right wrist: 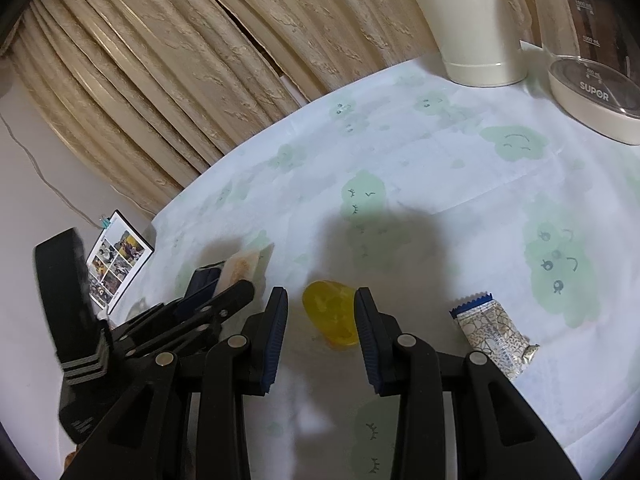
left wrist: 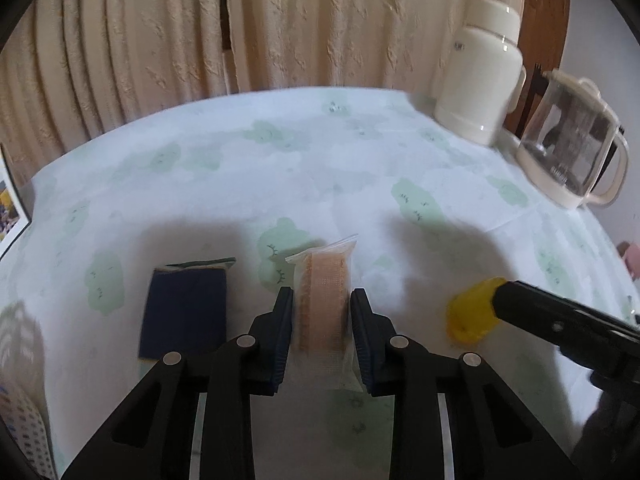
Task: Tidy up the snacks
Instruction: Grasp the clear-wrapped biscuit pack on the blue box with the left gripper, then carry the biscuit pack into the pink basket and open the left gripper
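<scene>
- While my left gripper (left wrist: pixel 322 300) sits low over the tablecloth (left wrist: pixel 280 168), its jaws stand apart on either side of a clear-wrapped beige wafer snack (left wrist: pixel 324 300); the pads look just beside the wrapper, and I cannot tell whether they press it.
- At nine o'clock of that snack lies a dark blue packet (left wrist: pixel 184 312), flat on the cloth and apart from it.
- At three o'clock in the left wrist view, a yellow jelly cup (left wrist: pixel 472 316) shows at the tip of my right gripper.
- From the right wrist view, my right gripper (right wrist: pixel 320 312) is released, jaws spread wide around the cup, which lies on its side between them without clear contact.
- At three o'clock of the cup rests a patterned snack bar with a blue serrated edge (right wrist: pixel 492 332), well clear of the fingers.
- At one o'clock stand a cream thermos (right wrist: pixel 476 20) and a glass kettle (right wrist: pixel 592 92).
- At nine o'clock a photo card (right wrist: pixel 116 260) leans beyond the table edge.
</scene>
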A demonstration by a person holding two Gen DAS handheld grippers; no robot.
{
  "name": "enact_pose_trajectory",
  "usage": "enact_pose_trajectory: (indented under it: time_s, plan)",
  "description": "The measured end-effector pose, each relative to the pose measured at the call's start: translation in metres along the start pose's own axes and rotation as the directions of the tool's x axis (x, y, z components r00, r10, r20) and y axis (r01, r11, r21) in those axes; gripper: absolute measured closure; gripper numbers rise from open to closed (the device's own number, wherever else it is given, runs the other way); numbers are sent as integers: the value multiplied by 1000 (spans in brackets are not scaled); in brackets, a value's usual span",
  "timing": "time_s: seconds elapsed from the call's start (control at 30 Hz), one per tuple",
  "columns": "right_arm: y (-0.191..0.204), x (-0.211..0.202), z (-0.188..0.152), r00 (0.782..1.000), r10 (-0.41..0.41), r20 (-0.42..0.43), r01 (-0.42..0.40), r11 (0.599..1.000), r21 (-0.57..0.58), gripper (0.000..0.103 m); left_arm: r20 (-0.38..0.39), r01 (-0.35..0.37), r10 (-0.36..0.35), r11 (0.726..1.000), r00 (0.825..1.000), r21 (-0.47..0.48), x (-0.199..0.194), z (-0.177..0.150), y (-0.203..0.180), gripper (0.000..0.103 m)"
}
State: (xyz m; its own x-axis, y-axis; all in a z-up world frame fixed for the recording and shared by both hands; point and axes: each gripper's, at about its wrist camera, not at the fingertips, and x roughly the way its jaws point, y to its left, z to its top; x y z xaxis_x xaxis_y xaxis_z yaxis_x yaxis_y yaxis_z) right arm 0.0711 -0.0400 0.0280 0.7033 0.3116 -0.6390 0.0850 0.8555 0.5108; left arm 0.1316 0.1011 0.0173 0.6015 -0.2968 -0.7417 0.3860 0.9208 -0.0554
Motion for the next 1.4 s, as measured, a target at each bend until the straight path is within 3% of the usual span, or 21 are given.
enact_pose_trajectory:
  time_s: [0.17, 0.33, 0.67, 0.87, 0.93, 1.2, 1.4]
  plan:
    - [2, -1, 0, 1000, 10, 9, -10, 1000, -5, 69, 40, -4, 5, 999, 999, -41, -20, -2, 9, 74]
    - [6, -3, -1, 999, 30, 21, -30, 999, -19, 69, 91, -67, 72, 996, 993, -54, -42, -9, 11, 74]
    - [8, -7, 1, 997, 68, 35, -67, 997, -33, 71, 193, -171, 198, 974, 961, -148, -97, -21, 32, 73]
    - [-9, -5, 6, 996, 85, 18, -86, 996, 31, 69, 219, -178, 218, 966, 951, -186, -119, -29, 46, 73]
    - [-11, -2, 5, 997, 76, 6, -76, 996, 36, 63, 228, -187, 231, 962, 946, -197, -126, -32, 50, 73]
    - [15, 8, -4, 999, -40, 5, 40, 989, -139, 61, 255, -258, 329, 926, 909, -275, -151, -45, 82, 73]
    - [15, 19, -8, 994, -104, -18, 98, 978, -184, 61, 241, -332, 437, 865, 867, -376, -169, -63, 125, 73]
